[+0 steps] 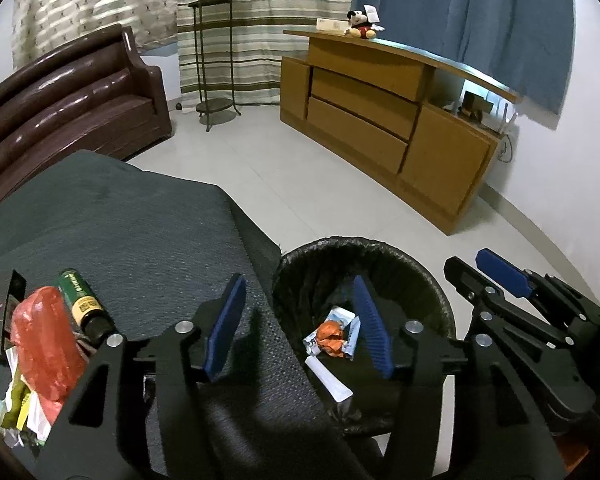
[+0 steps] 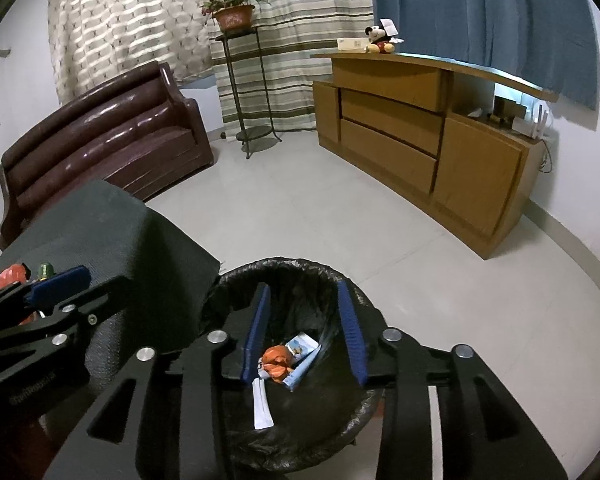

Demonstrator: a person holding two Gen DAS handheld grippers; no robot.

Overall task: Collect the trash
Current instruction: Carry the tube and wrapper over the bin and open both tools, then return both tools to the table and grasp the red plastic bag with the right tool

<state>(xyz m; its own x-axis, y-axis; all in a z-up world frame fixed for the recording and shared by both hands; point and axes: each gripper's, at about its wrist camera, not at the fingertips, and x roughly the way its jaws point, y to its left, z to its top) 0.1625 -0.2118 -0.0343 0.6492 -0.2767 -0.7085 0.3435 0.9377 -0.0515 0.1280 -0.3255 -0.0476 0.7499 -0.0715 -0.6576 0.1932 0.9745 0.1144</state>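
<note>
A black-lined trash bin stands on the floor beside a dark cloth-covered table. Inside it lie an orange crumpled wrapper, a blue-white packet and a white strip. My left gripper is open and empty, straddling the table edge and the bin. My right gripper is open and empty above the bin; it also shows in the left wrist view. On the table's left lie a red plastic bag, a green bottle and paper scraps.
A brown leather sofa stands behind the table. A metal plant stand and a wooden cabinet with a plush toy line the far wall. White tiled floor lies between.
</note>
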